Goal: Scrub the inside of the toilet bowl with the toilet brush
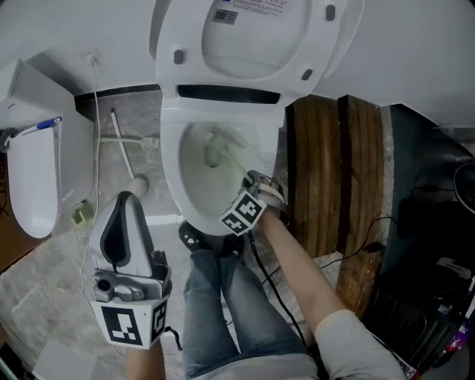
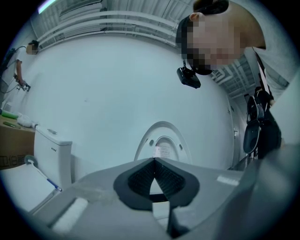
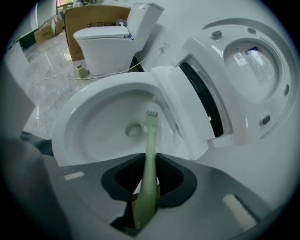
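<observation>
The right gripper (image 3: 146,161) is clamping the brush (image 3: 149,136) by its handle, its head reaching inside the bowl (image 3: 89,117) near the drain. The left gripper (image 2: 153,160) is idling, jaws together on nothing. Pushing hard, the thin handle could be twisting in the jaws, the head skidding and splashing

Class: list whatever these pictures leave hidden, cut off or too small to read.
Pale green toilet brush: handle end buried inside the right tool, right gripper view.
Label on raised white lid: print too small, head view.
White toilet bowl: left gripper view, behind the shut left tool.
</observation>
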`<state>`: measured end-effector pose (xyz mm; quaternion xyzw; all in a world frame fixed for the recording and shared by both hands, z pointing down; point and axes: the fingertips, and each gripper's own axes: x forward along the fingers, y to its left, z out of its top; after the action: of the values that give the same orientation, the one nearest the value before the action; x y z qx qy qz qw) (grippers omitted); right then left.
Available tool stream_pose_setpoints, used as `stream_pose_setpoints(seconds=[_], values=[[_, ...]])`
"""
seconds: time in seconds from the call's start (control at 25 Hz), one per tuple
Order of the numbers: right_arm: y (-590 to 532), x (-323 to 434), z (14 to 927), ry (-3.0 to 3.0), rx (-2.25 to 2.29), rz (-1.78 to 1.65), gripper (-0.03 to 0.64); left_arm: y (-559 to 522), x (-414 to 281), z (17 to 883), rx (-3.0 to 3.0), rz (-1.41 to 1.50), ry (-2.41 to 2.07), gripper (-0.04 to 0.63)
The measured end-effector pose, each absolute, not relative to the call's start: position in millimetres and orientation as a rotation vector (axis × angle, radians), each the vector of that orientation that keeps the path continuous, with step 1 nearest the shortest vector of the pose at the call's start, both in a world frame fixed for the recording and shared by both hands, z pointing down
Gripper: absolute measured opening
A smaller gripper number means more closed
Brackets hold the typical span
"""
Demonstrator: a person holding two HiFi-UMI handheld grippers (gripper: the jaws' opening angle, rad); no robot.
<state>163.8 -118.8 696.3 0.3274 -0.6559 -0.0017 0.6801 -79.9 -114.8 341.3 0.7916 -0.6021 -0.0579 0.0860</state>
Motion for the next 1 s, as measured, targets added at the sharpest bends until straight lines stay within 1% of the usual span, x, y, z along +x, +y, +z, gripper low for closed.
stream_pose_setpoints(seconds=[0.32, 0.52, 0.68, 1.0], values=[[-161.7, 141.8, 704.7, -1.432, 0.713, -0.187, 0.075, -128.3, -111.1, 358.3, 2.361, -0.112, -1.792, 0.005], [-179.0, 152.6, 705.0, -1.32, 0.648, -0.324, 0.074, -137.0, -120.8, 367.4, 2.355, -0.098, -1.779, 0.005], [-183.2, 174.7, 703.6, -1.25, 0.641, -0.321, 0.074, -142.9, -121.7, 370.6, 2.361, -0.096, -1.758, 0.005], [-174.1, 212.2, 700.6, -1.129, 0.655, -0.203, 0.075, -152.4, -119.2, 370.5, 2.373, -0.106, -1.731, 0.005]])
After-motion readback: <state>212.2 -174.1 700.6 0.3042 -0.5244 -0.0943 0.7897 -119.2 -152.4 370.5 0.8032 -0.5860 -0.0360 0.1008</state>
